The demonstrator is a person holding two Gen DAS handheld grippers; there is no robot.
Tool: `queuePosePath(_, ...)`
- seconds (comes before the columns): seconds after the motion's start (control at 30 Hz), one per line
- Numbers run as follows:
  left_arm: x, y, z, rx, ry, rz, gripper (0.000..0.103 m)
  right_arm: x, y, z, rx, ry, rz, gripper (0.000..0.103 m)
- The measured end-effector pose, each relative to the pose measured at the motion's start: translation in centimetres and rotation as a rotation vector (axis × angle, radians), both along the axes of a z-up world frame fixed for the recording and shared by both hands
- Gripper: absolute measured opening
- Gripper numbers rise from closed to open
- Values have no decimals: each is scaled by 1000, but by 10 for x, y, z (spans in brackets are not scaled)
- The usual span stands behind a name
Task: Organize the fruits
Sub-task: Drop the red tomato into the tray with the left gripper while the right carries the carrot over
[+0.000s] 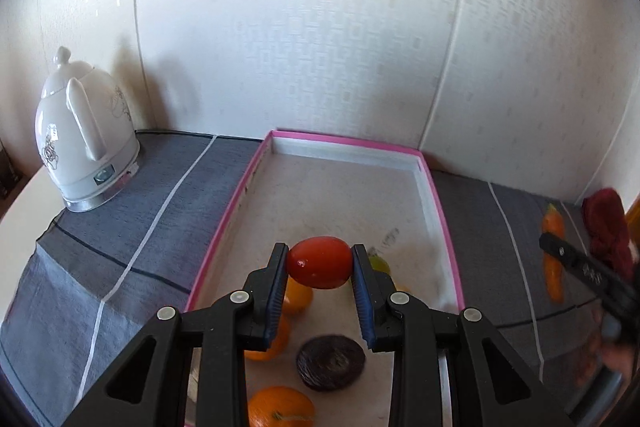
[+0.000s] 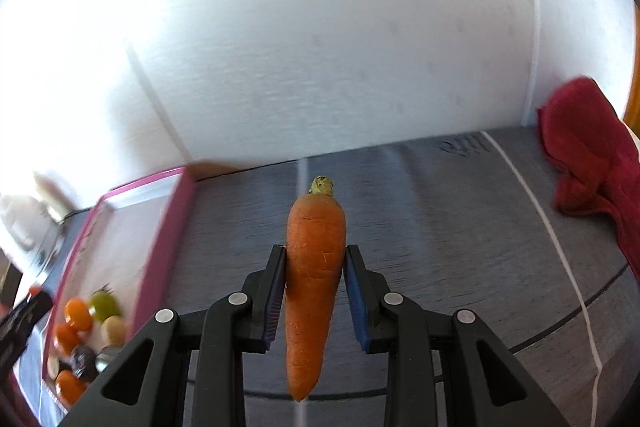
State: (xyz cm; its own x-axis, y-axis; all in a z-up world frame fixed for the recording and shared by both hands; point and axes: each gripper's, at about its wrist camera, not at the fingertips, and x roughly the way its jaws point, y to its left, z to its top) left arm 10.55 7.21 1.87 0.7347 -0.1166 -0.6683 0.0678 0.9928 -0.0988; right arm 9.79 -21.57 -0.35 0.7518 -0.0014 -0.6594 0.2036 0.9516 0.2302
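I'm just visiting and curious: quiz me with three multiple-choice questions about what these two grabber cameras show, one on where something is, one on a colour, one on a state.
1. Where does the white ceramic kettle stand?
A. Inside the tray
B. On the grey cloth, left of the tray
C. On the crumpled dark red cloth

2. What colour is the rim of the shallow rectangular tray?
A. Pink
B. Green
C. Black

3. What is the right gripper doing?
A. Standing wide open and empty
B. Closed on an orange carrot
C. Closed on a spoon

Answers:
1 B: the left camera shows the kettle on the cloth outside the tray's left wall.
2 A: the tray's edge is pink in both views.
3 B: the carrot sits between the pads, stem end pointing away. The left gripper likewise grips a smooth red tomato.
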Motion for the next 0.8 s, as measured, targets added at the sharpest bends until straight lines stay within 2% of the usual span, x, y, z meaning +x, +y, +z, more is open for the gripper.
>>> queuePosePath(0.27,19,22,-7,-7,50,24,31,-11,37,15,20,-59,116,29)
queuePosePath(0.47,29,33,-18,-58,111,31,31,-17,60,19,31,-85,188,29)
queuePosePath(0.67,35,27,-22,-88,123,4,32,-18,80,19,45,-96,249,29)
queuePosePath(0.7,35,26,-22,-88,124,3,33,-19,83,19,46,-97,262,29)
queuePosePath(0.8,35,26,-20,-104,119,12,46,-22,93,19,41,-98,291,29)
